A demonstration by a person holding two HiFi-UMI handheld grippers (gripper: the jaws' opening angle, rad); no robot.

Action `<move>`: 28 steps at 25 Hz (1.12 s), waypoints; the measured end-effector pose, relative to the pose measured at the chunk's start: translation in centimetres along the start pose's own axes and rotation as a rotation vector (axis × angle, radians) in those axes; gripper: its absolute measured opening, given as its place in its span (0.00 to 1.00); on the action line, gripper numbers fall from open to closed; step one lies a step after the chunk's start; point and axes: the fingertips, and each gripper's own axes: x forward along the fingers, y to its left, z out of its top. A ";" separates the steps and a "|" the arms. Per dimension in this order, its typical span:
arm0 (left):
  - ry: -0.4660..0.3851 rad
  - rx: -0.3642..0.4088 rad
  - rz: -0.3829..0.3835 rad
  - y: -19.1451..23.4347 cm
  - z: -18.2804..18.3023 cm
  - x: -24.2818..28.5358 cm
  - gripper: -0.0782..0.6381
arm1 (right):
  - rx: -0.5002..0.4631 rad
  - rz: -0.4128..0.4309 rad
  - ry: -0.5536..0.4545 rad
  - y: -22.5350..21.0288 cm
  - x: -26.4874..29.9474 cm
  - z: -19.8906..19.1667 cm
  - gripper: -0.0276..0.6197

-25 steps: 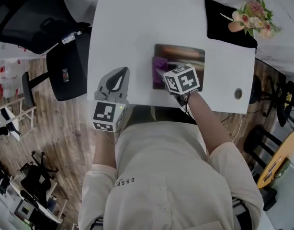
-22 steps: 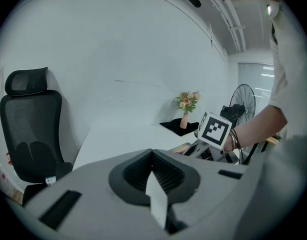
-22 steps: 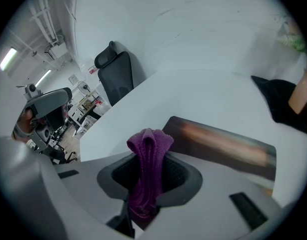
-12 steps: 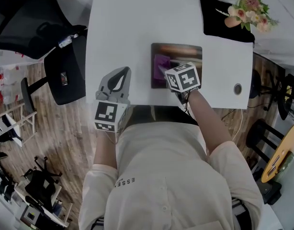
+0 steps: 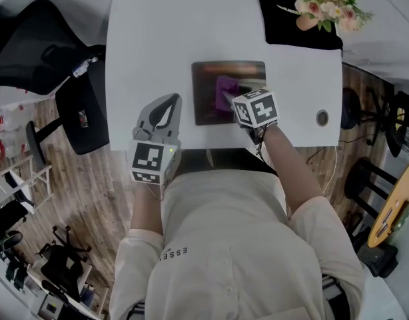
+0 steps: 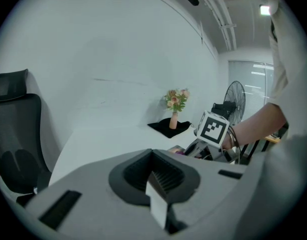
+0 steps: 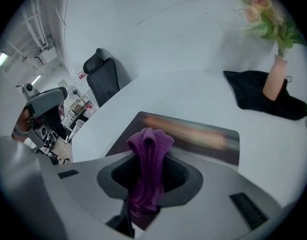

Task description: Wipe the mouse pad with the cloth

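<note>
A dark mouse pad (image 5: 206, 79) lies on the white table (image 5: 151, 39), near its front edge. A purple cloth (image 5: 225, 87) rests on the pad's middle, with my right gripper (image 5: 228, 100) shut on it. In the right gripper view the cloth (image 7: 149, 154) stands bunched between the jaws above the mouse pad (image 7: 203, 139). My left gripper (image 5: 168, 100) hovers at the table's front left, shut on nothing. In its own view the left gripper (image 6: 158, 194) points across the table, jaws together, and the right gripper's marker cube (image 6: 213, 128) shows ahead.
A vase of flowers (image 5: 324, 2) stands on a black cloth (image 5: 284, 25) at the table's far right corner. A cable hole (image 5: 322, 117) sits at the front right. A black office chair (image 5: 44, 45) is left of the table. A fan (image 6: 237, 96) stands beyond.
The right gripper has dragged the purple cloth from the pad's left edge toward its middle. The left gripper has stayed where it was.
</note>
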 end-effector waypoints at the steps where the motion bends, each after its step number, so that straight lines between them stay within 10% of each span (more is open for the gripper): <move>1: -0.002 0.002 -0.001 -0.3 0.2 0.3 0.11 | 0.004 -0.003 -0.001 -0.5 -0.2 -0.2 0.21; 28: -0.038 0.057 -0.024 -8.9 2.6 4.0 0.11 | 0.137 -0.160 -0.074 -12.4 -8.4 -5.4 0.22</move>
